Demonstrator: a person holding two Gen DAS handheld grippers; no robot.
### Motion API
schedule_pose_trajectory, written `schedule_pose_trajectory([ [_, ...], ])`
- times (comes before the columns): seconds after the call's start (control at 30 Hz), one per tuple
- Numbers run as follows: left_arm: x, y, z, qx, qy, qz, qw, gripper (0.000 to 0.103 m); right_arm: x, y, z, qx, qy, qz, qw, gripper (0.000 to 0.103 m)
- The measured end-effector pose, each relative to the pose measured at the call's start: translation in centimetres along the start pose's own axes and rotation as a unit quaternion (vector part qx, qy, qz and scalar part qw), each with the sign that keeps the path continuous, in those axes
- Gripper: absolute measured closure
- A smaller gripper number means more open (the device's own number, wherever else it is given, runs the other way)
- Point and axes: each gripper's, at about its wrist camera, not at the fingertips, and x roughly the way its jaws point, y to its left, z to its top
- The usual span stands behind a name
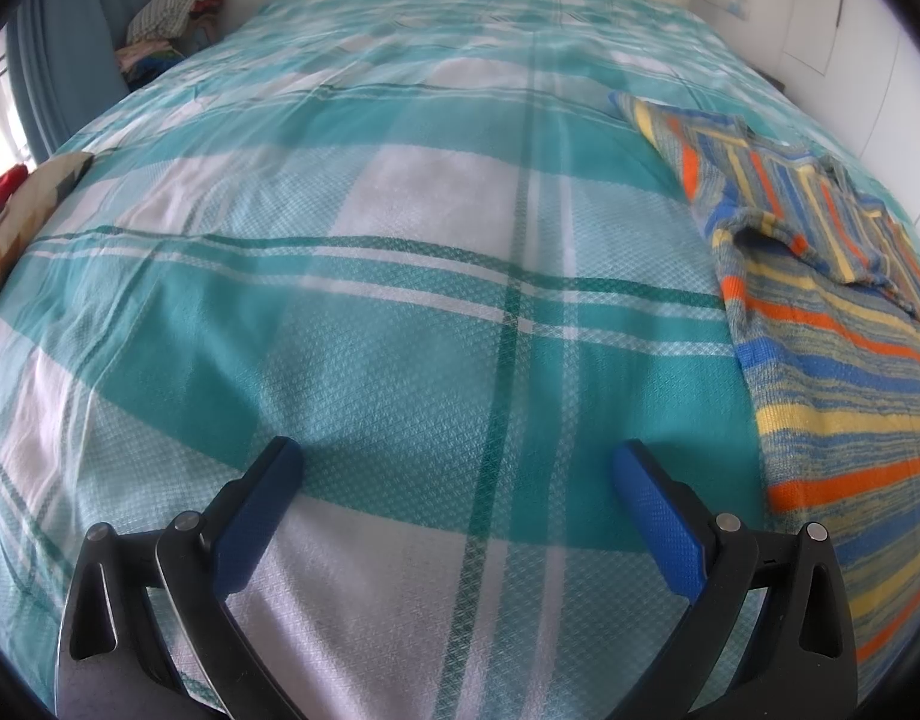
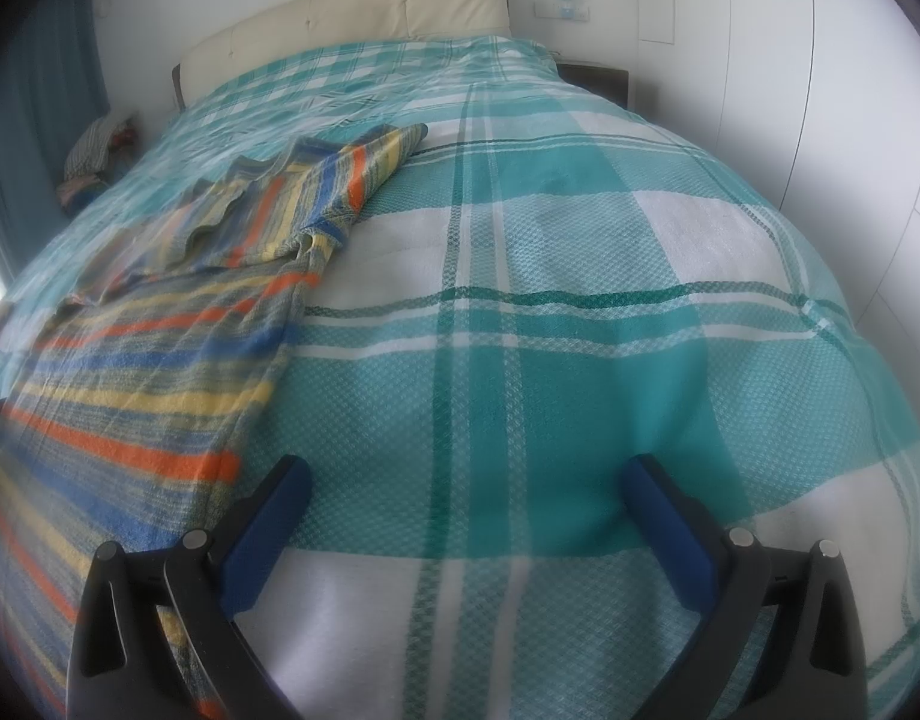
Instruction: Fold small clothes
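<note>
A small striped shirt point(image 1: 832, 324) in blue, orange and yellow lies spread on the teal plaid bedspread point(image 1: 399, 276), with its sleeves and collar end partly folded over. In the left wrist view it is at the right; my left gripper point(image 1: 456, 462) is open and empty over bare bedspread to its left. In the right wrist view the shirt point(image 2: 135, 372) is at the left; my right gripper point(image 2: 466, 480) is open and empty just right of its hem, its left finger point(image 2: 267, 534) close to the shirt's edge.
A cream headboard point(image 2: 363, 18) stands at the bed's far end. A pile of clothes point(image 1: 171, 18) sits beside the bed at the far left by a blue curtain point(image 1: 63, 42). White wardrobe doors point(image 2: 820, 90) run along the right. A patterned cushion point(image 1: 27, 210) lies at the left edge.
</note>
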Motion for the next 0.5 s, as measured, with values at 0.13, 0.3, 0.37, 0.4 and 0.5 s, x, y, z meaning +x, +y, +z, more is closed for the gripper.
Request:
schedule_pose_trajectory([
  [0.13, 0.01, 0.0, -0.03, 0.001, -0.001, 0.002, 1.0, 0.0, 0.0, 0.0, 0.0, 0.0, 0.0, 0.0, 1.0, 0.001],
  [0.3, 0.0, 0.0, -0.07, 0.002, -0.002, 0.003, 1.0, 0.0, -0.01, -0.01, 0.0, 0.0, 0.0, 0.0, 1.0, 0.001],
  [0.37, 0.0, 0.04, -0.07, 0.003, -0.002, 0.005, 1.0, 0.0, 0.0, -0.02, 0.01, 0.0, 0.0, 0.0, 1.0, 0.001],
  [0.4, -0.01, 0.06, -0.07, 0.004, -0.003, 0.005, 1.0, 0.0, 0.0, -0.02, 0.01, 0.0, 0.0, 0.0, 1.0, 0.001],
  [0.5, -0.01, 0.06, -0.1, 0.004, -0.003, 0.006, 1.0, 0.0, 0.0, -0.01, 0.0, 0.0, 0.0, 0.0, 1.0, 0.001],
])
